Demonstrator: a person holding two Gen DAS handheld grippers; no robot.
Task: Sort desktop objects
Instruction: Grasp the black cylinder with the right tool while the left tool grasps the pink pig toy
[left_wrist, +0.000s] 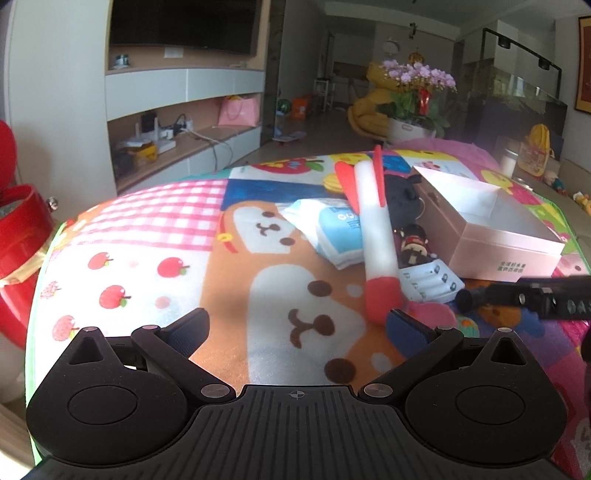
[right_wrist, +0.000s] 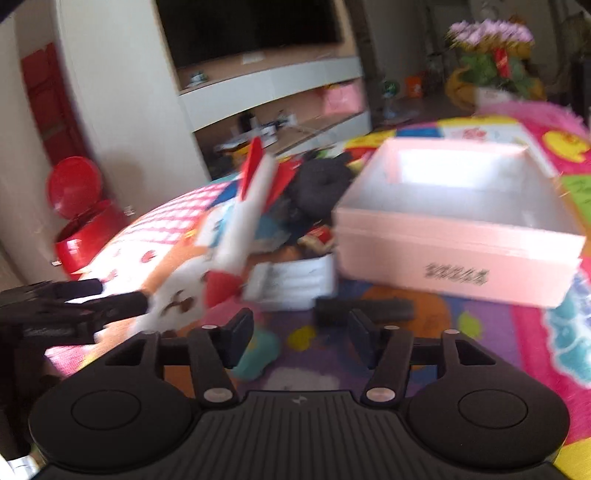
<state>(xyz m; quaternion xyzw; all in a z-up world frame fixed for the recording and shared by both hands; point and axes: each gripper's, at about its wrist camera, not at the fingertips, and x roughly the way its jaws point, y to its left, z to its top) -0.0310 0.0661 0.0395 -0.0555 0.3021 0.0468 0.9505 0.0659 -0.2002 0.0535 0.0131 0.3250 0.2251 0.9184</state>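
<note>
Cartoon-print cloth covers the table (left_wrist: 147, 236), a living room behind. Left claw (left_wrist: 297, 326), released, hovers low over bare cloth, its right finger just beside the red nose of a toy rocket (left_wrist: 375, 236) leaning across a tissue pack (left_wrist: 332, 229). Clutter lies heaped beside the open pink box (left_wrist: 491, 225), probably its destination. Right claw (right_wrist: 301, 336), likewise released, points toward a dark block (right_wrist: 364, 310) before the box.
</note>
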